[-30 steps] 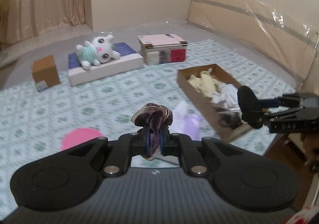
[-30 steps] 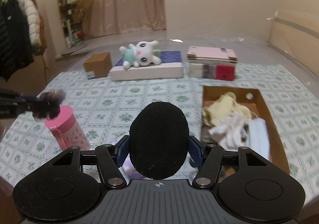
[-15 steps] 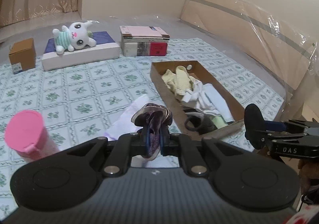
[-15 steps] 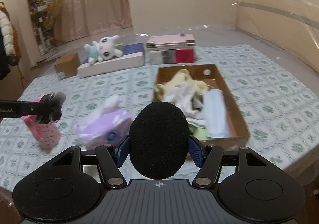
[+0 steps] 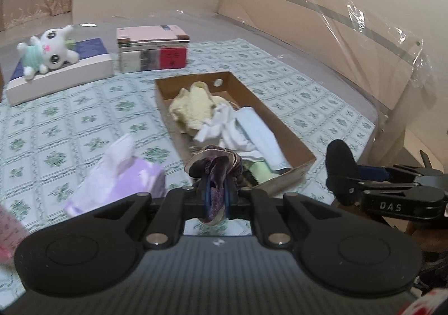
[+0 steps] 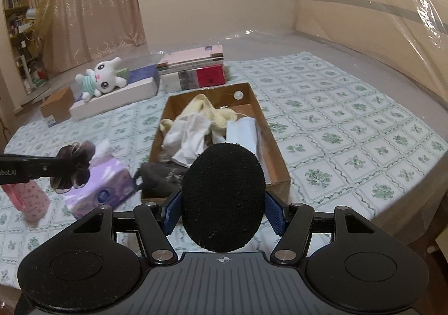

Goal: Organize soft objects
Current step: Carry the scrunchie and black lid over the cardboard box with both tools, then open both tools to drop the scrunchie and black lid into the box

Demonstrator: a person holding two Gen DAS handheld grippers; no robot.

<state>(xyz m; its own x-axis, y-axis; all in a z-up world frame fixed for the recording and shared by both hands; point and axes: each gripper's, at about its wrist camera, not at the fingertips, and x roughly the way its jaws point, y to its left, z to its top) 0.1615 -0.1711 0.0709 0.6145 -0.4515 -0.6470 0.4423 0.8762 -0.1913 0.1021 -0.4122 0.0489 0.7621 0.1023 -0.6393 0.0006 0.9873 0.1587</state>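
Observation:
My left gripper (image 5: 216, 197) is shut on a dark purple scrunchie (image 5: 214, 165), held just short of the near end of the cardboard box (image 5: 294, 137). From the right wrist view the same scrunchie (image 6: 74, 166) hangs at the left, above the purple tissue pack (image 6: 98, 189). My right gripper (image 6: 224, 210) is shut on a black oval foam pad (image 6: 224, 203), in front of the box's (image 6: 275, 146) near end. The box holds a yellow cloth (image 5: 193, 109), white socks (image 6: 190, 135), a pale blue folded cloth (image 5: 260, 132) and a dark item (image 6: 159, 175).
A white plush rabbit (image 5: 47, 50) lies on a long flat box (image 5: 58, 74) at the back. Stacked books (image 5: 152, 47) stand beside it. A pink bottle (image 6: 26, 198) and a small brown carton (image 6: 57, 107) sit on the left. A plastic-wrapped headboard (image 5: 322, 23) runs along the right.
Both grippers have swung right, toward the cardboard box, each keeping its grip. The box now lies straight ahead of both, and the pink bottle has slid toward the left edge.

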